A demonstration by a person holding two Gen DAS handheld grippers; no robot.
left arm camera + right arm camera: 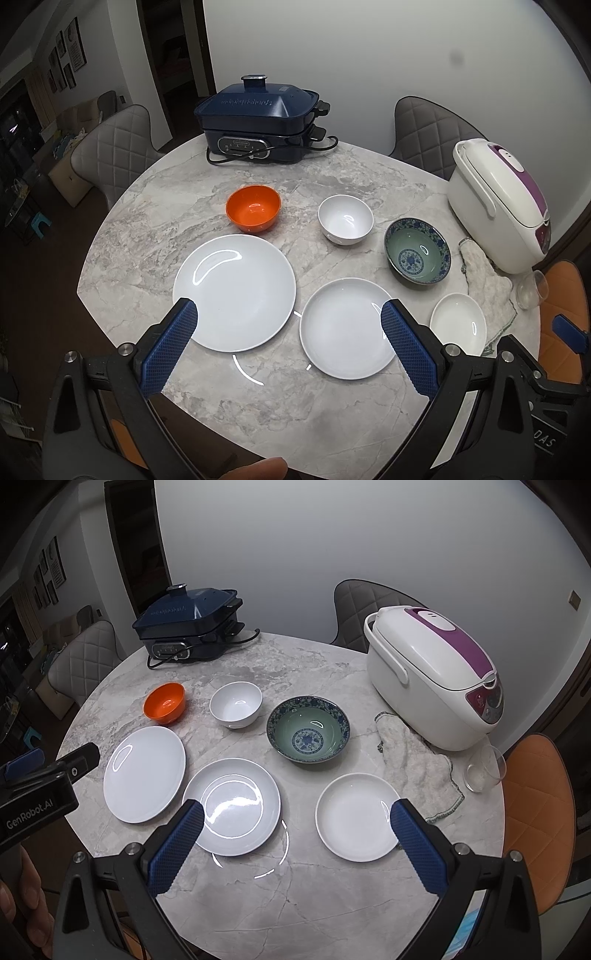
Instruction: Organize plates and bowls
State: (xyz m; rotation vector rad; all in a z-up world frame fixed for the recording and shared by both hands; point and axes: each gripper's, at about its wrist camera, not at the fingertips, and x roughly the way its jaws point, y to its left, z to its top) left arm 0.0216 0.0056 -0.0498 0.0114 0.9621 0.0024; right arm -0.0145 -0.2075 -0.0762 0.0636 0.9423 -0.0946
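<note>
Blue ribbed fingers (173,343) of the left gripper (288,321) frame the foreground, spread wide and holding nothing; the right gripper (297,819) hovers likewise, fingers apart and empty, above the near edge of the marble worktop (295,904). Nothing is stacked yet. In the left wrist view the large plate (236,291) lies at 9 o'clock of the worktop's centre, the medium plate (343,328) just beside it toward 6 o'clock, and the small plate (354,816) at 4 o'clock, close to a cloth (417,768). Behind them stand the orange bowl (254,212), the white bowl (345,218) and the patterned bowl (417,254), running from 11 to 2 o'clock, all apart.

Judged advice: nest by size. Pinch the medium plate across its raised rim, lift it level, and lower it centred on the large plate; follow with the small plate. Glazed rims are probably slippery, so a shallow bite risks a tilt. The rice cooker (436,679) and glass (484,770) at 3 o'clock call for a clear path.
</note>
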